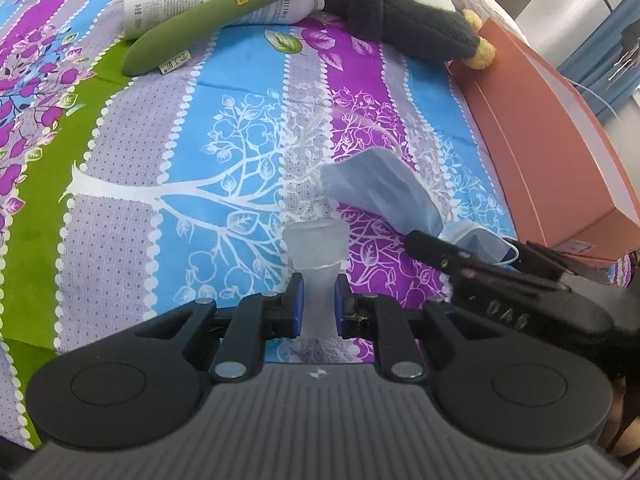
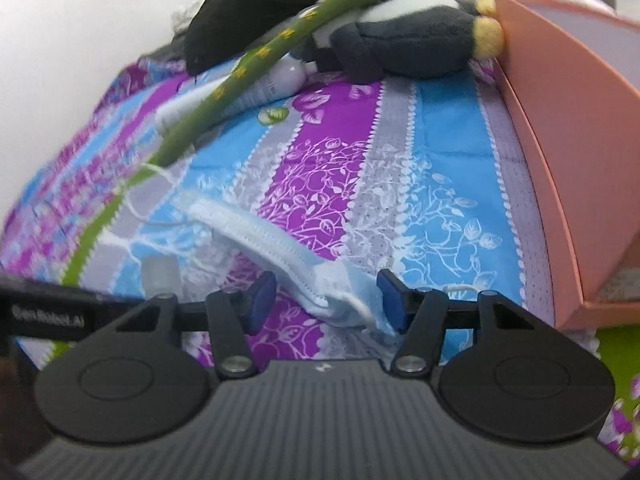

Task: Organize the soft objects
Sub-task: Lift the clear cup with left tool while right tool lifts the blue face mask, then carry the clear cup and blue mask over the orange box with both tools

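My left jaws (image 1: pixel 319 304) are clamped on the stem of a small frosted, translucent soft piece (image 1: pixel 316 248), its wide end poking out ahead, just above the bedsheet (image 1: pixel 224 136). My right jaws (image 2: pixel 325 298) stand apart w/ the bunched near end of the blue face mask (image 2: pixel 280 248) lying between the pads (image 2: pixel 390 300); no pad looks pressed on it yet, tho the view is blurred. The mask lies flat on the bed, near the middle, running from my right jaws away to the far left.

To do this well, I'd say: get both pads low enough to catch the folded cloth itself, not only the white ear loop (image 2: pixel 356 308), which would let the mask dangle and slip. Close square, then lift straight up before carrying.

Around: the orange box (image 1: pixel 552 152) sits on the right, close to the mask & prob. where soft things go. Far side: a dark plush toy (image 1: pixel 400 20) w/ yellow feet against the box corner, a long green plush stalk (image 1: pixel 208 20) across a white tube (image 1: pixel 168 4). My left gripper sits close on the left, so mind a bump when lifting.
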The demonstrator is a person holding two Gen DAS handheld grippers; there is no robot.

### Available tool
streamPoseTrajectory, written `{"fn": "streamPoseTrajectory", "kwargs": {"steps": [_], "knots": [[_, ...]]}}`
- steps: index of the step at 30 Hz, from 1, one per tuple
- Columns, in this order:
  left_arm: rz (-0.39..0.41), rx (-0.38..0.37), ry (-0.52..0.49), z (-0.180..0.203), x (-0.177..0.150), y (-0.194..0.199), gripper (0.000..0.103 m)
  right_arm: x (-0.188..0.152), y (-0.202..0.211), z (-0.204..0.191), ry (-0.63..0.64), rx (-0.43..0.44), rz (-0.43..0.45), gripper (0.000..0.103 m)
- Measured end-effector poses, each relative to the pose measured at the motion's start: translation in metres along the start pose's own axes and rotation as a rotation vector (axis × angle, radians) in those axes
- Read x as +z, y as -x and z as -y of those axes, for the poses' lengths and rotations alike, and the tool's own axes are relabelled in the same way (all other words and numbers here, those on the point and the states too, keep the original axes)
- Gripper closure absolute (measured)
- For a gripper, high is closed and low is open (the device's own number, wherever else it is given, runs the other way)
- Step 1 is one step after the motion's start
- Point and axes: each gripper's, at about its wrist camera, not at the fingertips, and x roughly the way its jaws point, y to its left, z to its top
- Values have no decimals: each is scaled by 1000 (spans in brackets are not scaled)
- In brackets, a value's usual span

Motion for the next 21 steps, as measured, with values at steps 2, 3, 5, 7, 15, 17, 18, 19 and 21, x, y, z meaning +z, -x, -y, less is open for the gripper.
{"fn": "streamPoseTrajectory", "kwargs": {"steps": [2,3,5,7,15,17,18,19,21], "knots": [[0,10,-3,2,1,-2,85,-1,-3,-7,51,-52,-1,56],[1,14,-5,2,1,-3,85,-2,-3,-9,62,-72,4,59],[2,22,-11,4,1,-4,85,-3,-4,-12,77,-89,10,66],[3,29,-17,5,2,-4,85,-3,-3,-14,85,-98,15,77],[9,39,-24,10,3,-1,85,0,12,-10,42,-131,59,84],[15,38,-28,13,4,1,85,1,18,-6,33,-155,71,85],[19,37,-30,16,4,2,85,2,21,-4,28,-163,75,85],[22,35,-31,18,4,3,85,2,24,-3,23,-172,78,85],[30,28,-33,22,7,5,85,3,29,0,12,-179,82,85]]}}
